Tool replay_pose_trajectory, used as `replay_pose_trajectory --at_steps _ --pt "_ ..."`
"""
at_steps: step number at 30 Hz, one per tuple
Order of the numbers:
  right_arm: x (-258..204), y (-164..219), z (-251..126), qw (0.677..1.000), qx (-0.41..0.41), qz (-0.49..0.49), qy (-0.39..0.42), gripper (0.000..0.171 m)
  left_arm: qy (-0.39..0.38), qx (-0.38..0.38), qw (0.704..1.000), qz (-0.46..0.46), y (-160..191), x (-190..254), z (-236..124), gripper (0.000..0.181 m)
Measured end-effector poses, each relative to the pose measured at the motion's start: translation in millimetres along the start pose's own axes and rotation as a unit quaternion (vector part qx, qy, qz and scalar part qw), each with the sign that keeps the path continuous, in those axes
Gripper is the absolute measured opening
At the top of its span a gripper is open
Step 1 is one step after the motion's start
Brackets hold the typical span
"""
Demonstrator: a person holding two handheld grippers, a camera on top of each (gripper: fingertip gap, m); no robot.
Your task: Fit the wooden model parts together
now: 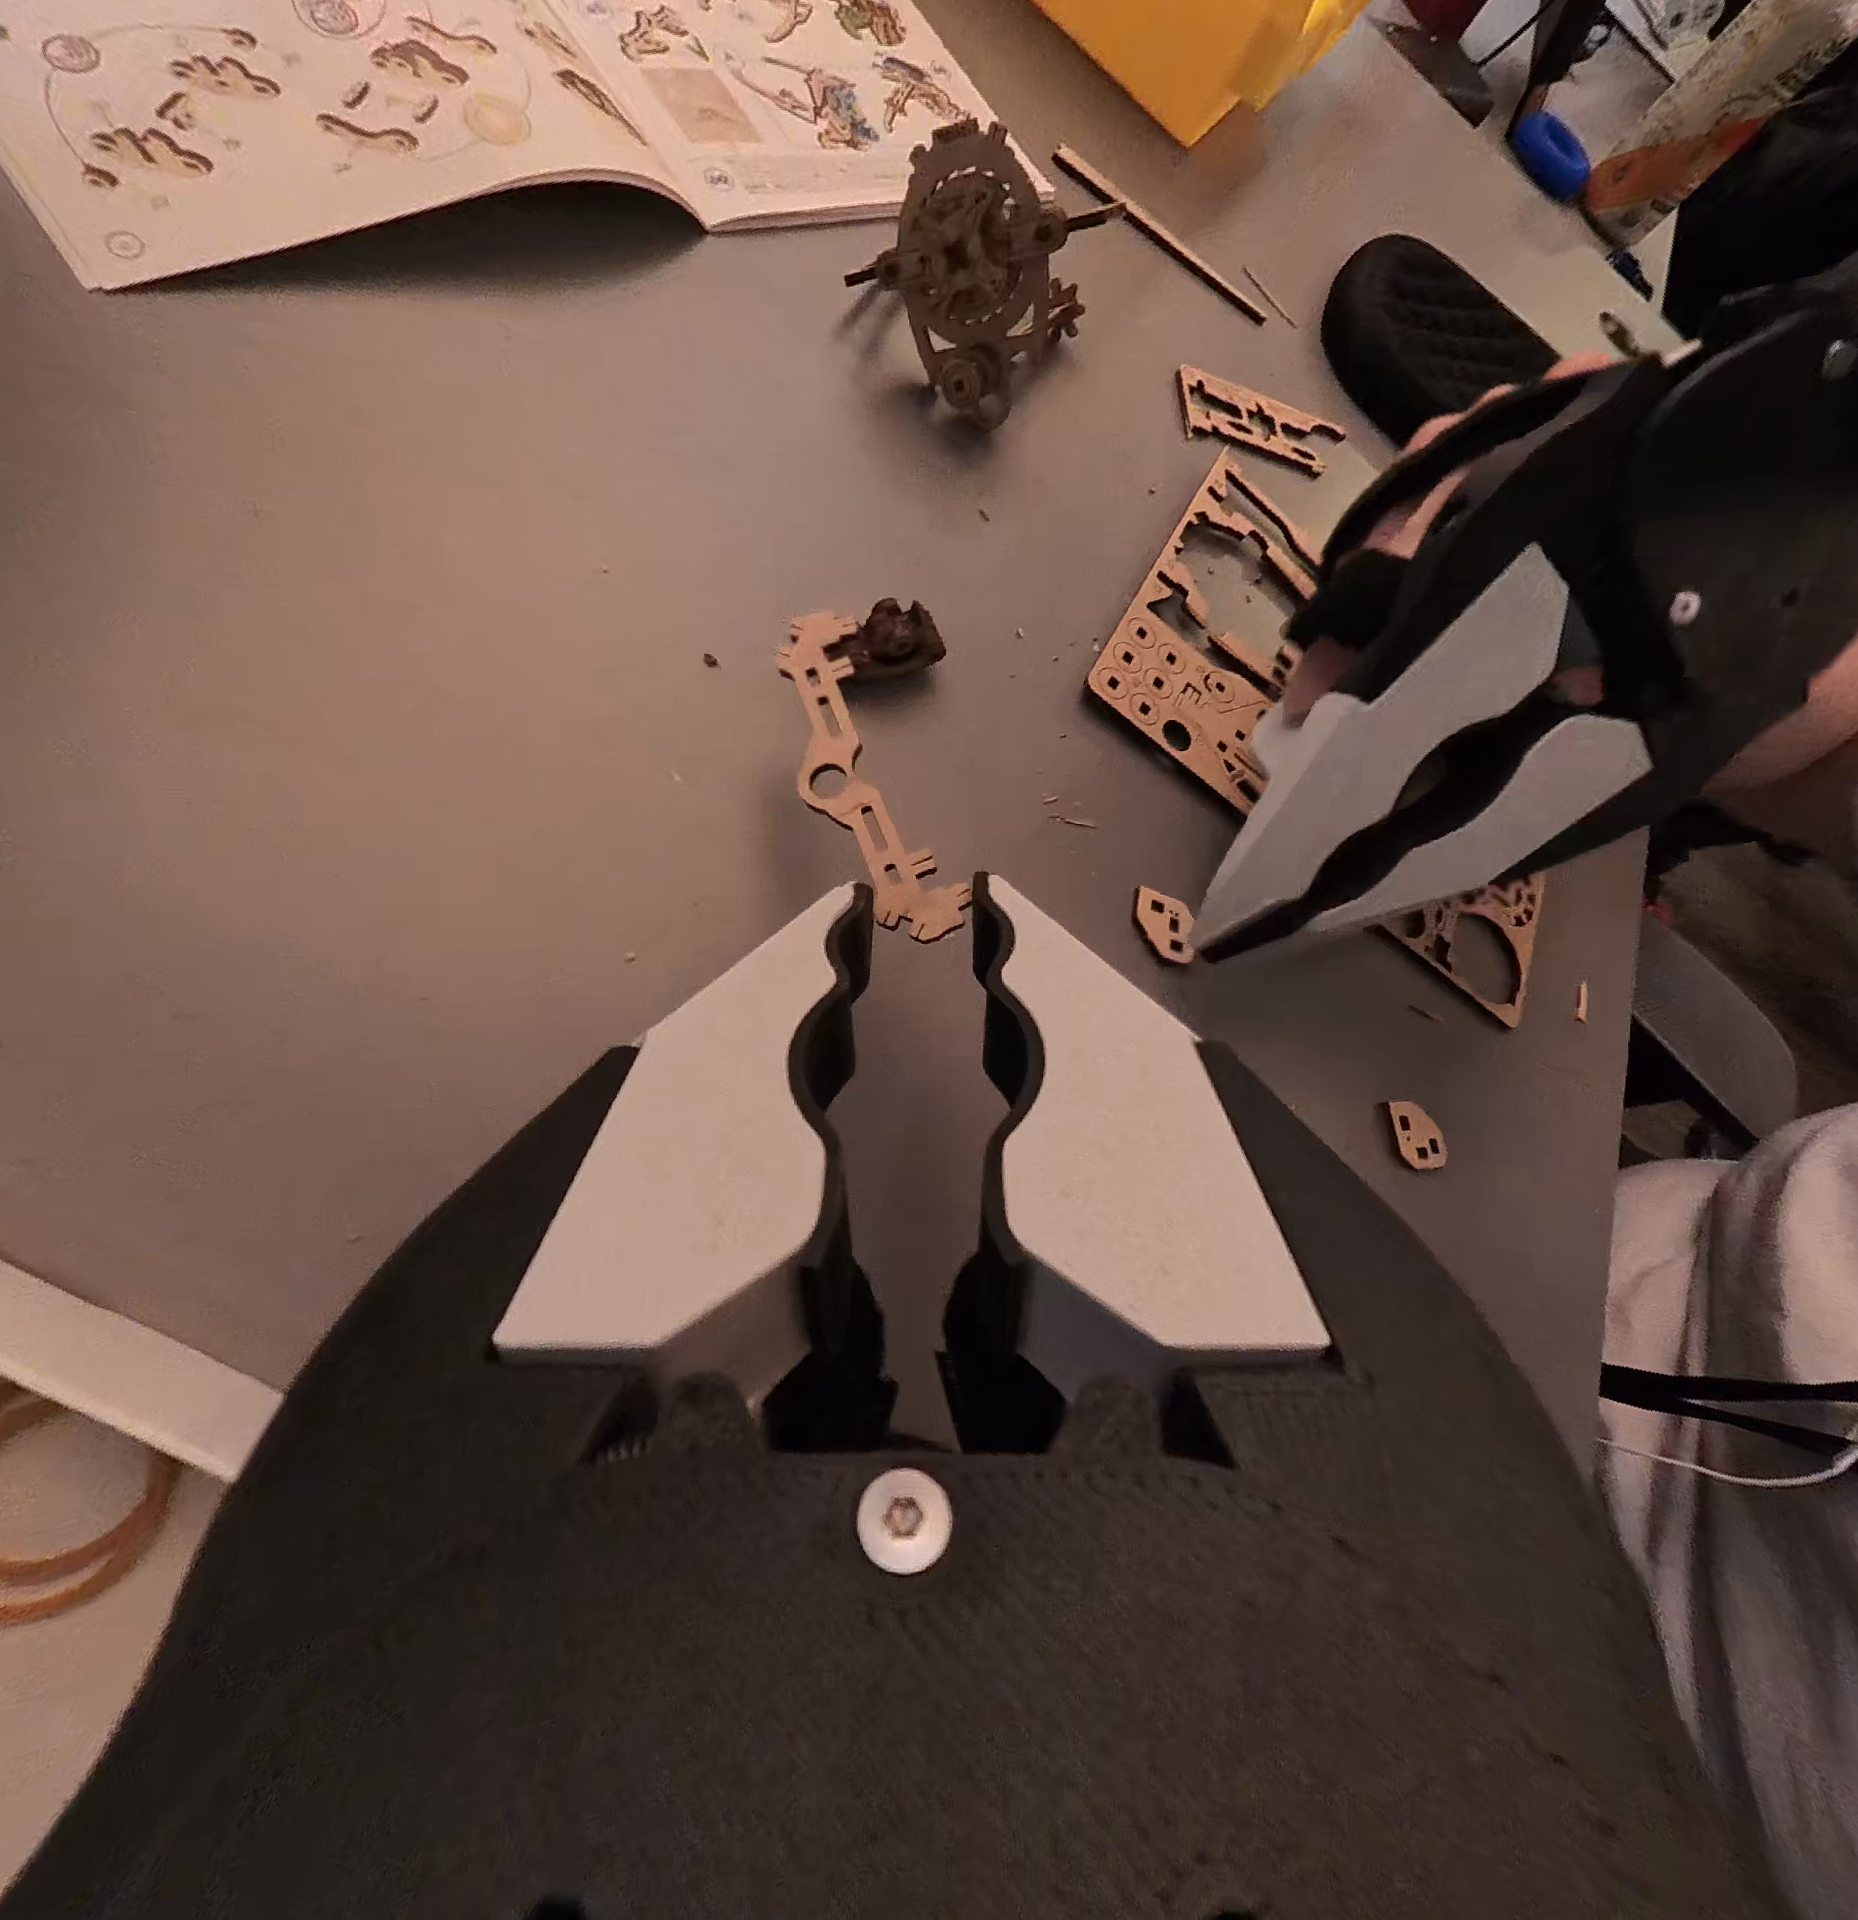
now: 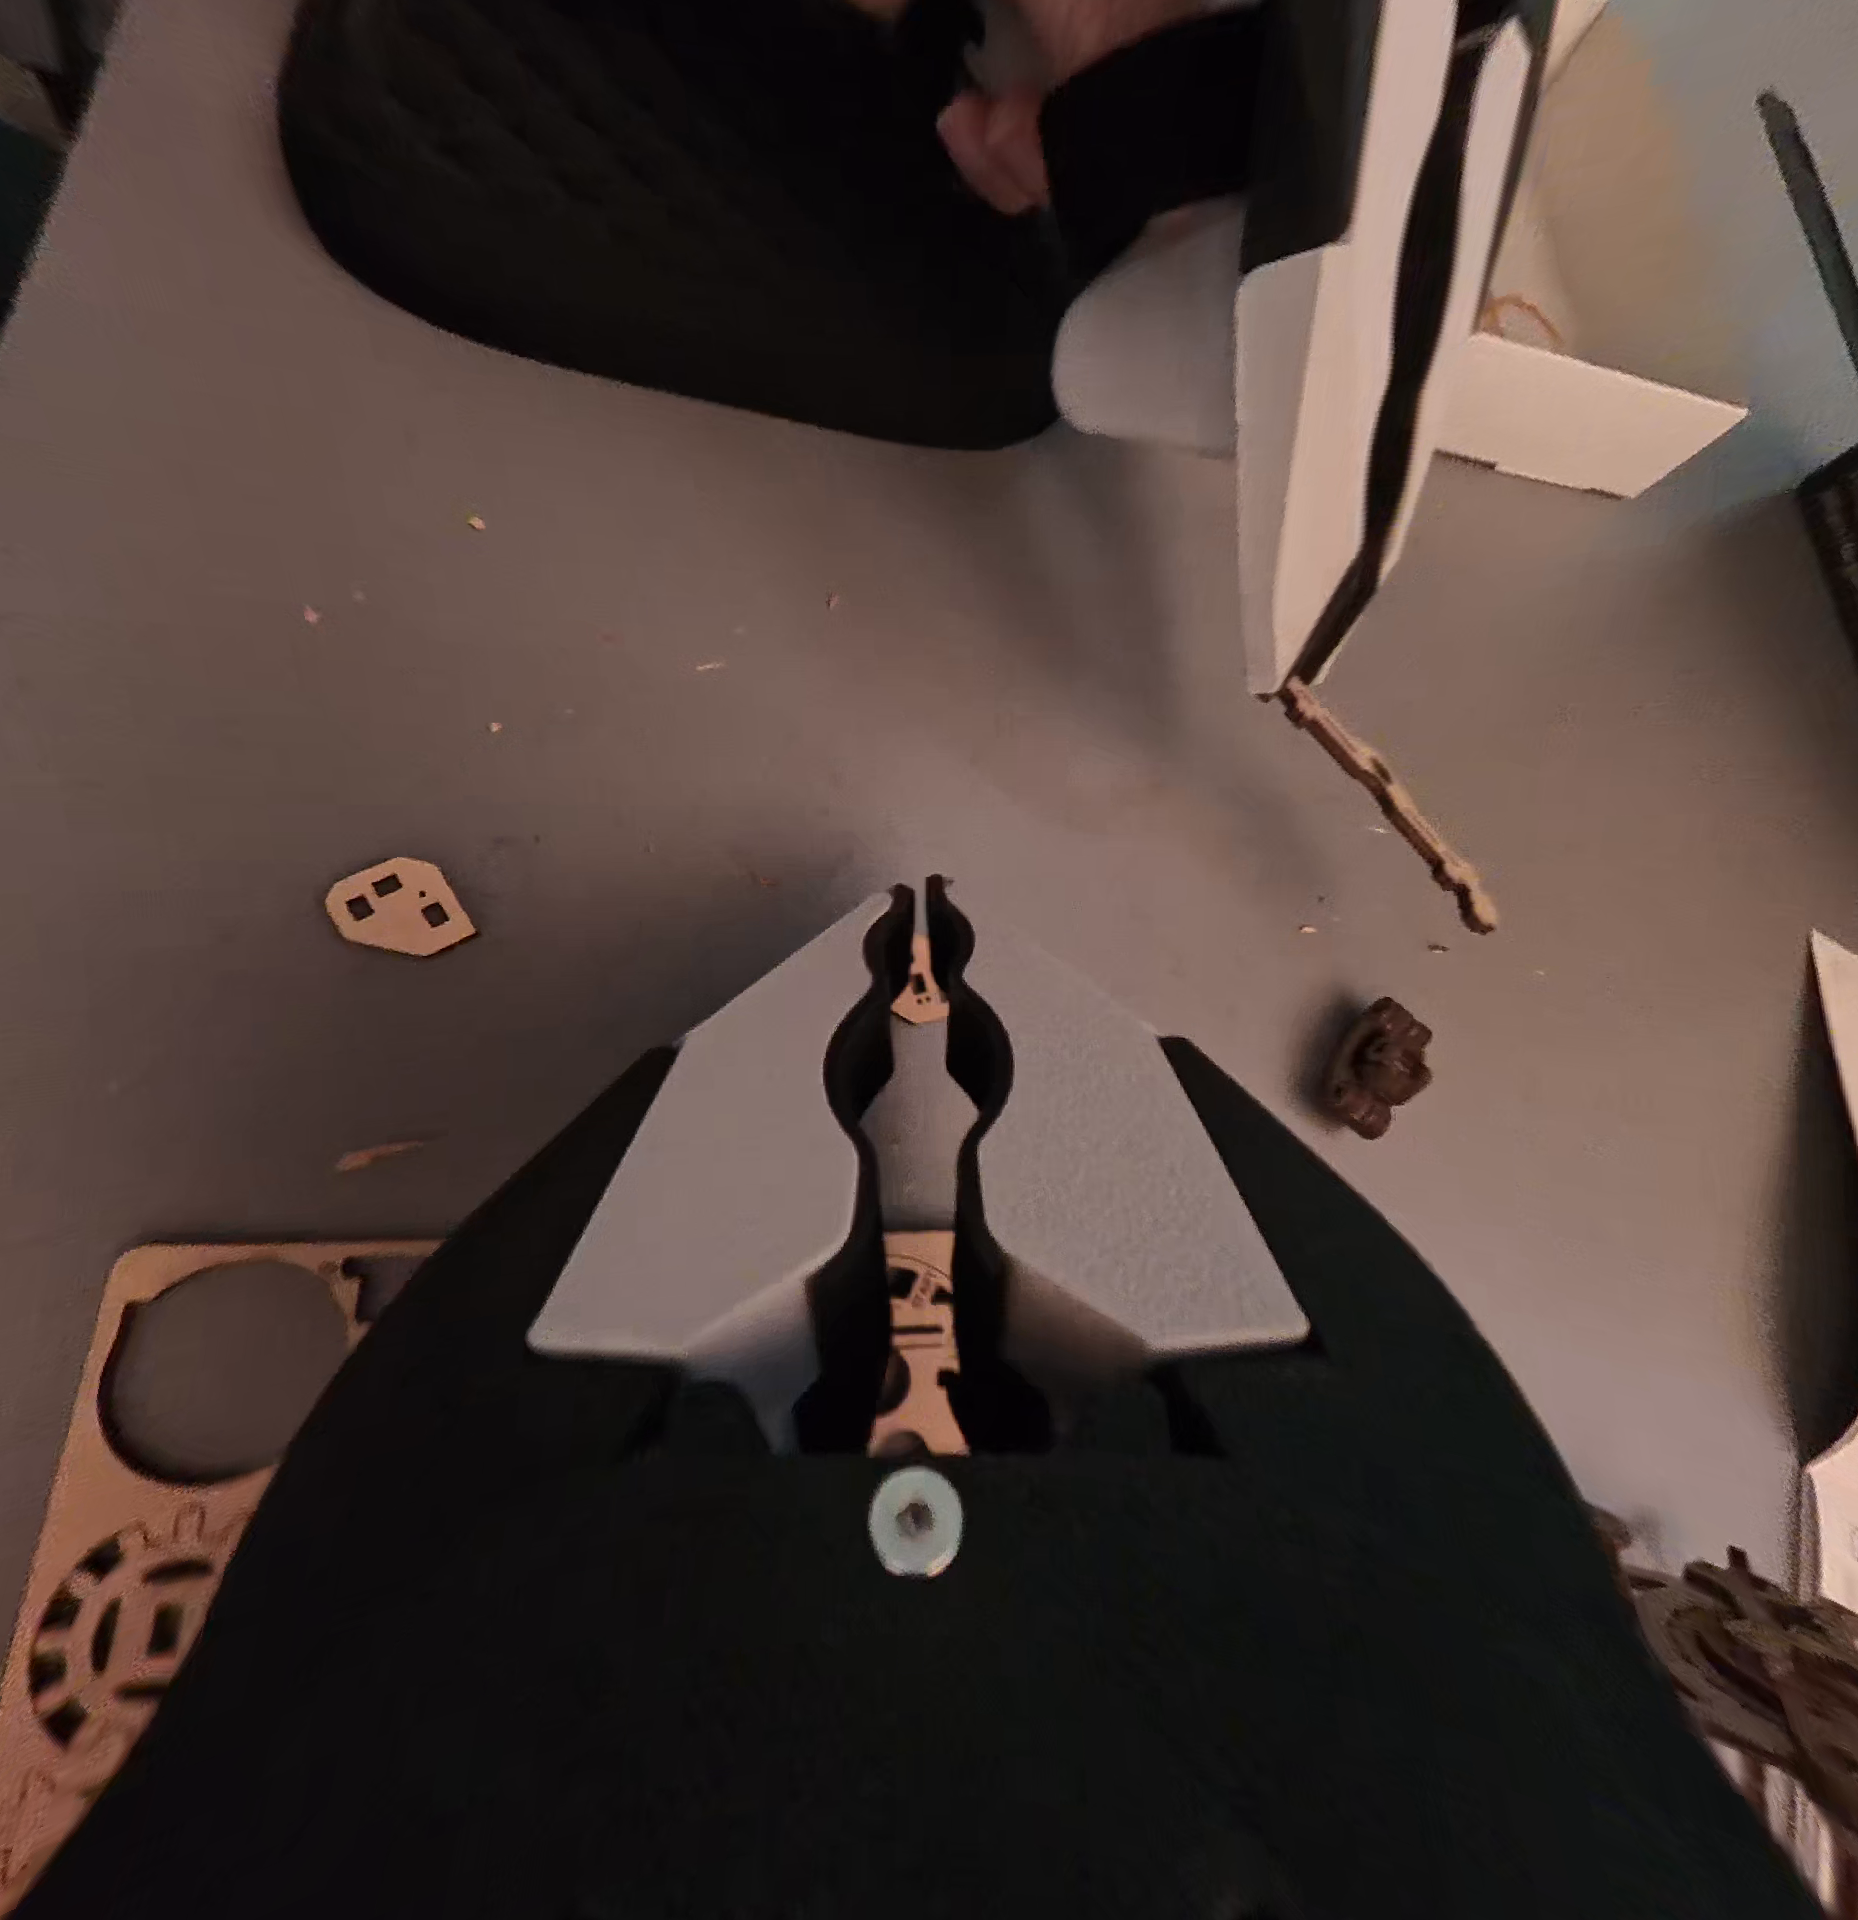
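My left gripper [image 1: 920,894] is low over the grey table [image 1: 385,675], its pads closed on the near end of a long pale wooden strip [image 1: 837,769]. The strip's far end rests by a small dark wooden part [image 1: 899,636]. In the right wrist view the strip [image 2: 1382,790] sticks out from the left gripper's tips [image 2: 1280,686]. My right gripper [image 2: 920,888] is shut on a small pale wooden plate with square holes [image 2: 923,995]. In the left wrist view that plate [image 1: 1164,920] sits at the right gripper's tip [image 1: 1205,940], close to the table.
A second small plate [image 2: 400,906] lies loose on the table. Punched-out wooden sheets [image 1: 1195,644] [image 2: 177,1455] lie to the right. A dark assembled gear model [image 1: 966,270] and an open instruction booklet [image 1: 385,114] are at the back, near a yellow box [image 1: 1185,52]. The table edge [image 1: 1631,935] runs along the right. Spacing between my two grippers at the tips: around 8 cm.
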State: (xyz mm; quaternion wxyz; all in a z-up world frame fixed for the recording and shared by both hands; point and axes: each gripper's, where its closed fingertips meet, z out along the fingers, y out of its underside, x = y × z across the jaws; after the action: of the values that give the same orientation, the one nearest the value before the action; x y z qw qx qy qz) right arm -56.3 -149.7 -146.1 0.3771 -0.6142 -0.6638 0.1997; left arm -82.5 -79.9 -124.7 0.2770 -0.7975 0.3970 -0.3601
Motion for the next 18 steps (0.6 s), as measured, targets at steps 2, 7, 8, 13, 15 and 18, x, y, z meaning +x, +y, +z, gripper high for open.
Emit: replay_pose_trajectory --at_steps 2,7,8,13,15,18 --pt "4.1 0.7 -5.8 1.000 0.012 -0.005 -0.017 0.018 0.006 -0.001 1.000 0.001 -0.2 2.9 0.5 0.017" --pt "5.5 16.4 -3.7 0.996 -0.026 0.010 -0.090 0.028 0.011 -0.003 1.000 0.010 -0.3 8.7 1.8 0.017" --pt "3.6 14.5 -4.0 0.994 -0.021 0.018 -0.103 0.029 0.012 -0.002 1.000 0.011 -0.3 9.3 2.1 0.017" --pt "1.5 18.5 1.6 0.991 -0.030 0.037 -0.127 0.031 0.021 -0.007 1.000 0.006 1.9 12.3 5.3 0.017" --pt "-1.5 18.5 2.7 0.987 -0.037 0.050 -0.145 0.018 0.022 -0.007 1.000 0.005 2.2 12.5 5.9 0.017" --pt "0.7 19.4 2.5 0.991 -0.046 0.023 -0.123 0.018 0.023 -0.004 1.000 0.003 1.3 12.1 5.3 0.017"
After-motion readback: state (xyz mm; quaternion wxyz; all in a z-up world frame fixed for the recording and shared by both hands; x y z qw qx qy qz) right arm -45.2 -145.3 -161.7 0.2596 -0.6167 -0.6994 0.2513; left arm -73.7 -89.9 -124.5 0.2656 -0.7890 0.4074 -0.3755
